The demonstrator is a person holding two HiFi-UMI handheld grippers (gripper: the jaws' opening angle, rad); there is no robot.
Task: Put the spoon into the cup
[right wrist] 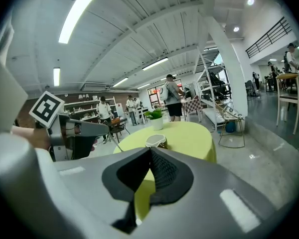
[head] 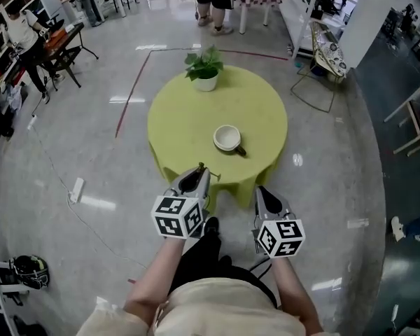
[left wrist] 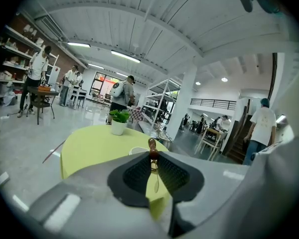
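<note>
A white cup (head: pixel 227 138) with a brown handle stands on the near half of a round yellow-green table (head: pixel 182 117). My left gripper (head: pixel 199 170) hangs just short of the table's near edge, shut on a thin metal spoon (left wrist: pixel 152 144). The spoon's brown knob end sticks up between the pads, and its shaft runs down behind them. Past those jaws the cup (left wrist: pixel 138 150) shows on the table. My right gripper (head: pixel 264 191) is beside the left one, a little nearer to me, its jaws shut with nothing between them. In the right gripper view the cup (right wrist: pixel 156 141) lies straight ahead.
A potted green plant (head: pixel 205 68) stands at the table's far edge. A power strip (head: pixel 75 187) with a cable lies on the floor at left. Beyond the table are white shelving (head: pixel 315 19), chairs and several people.
</note>
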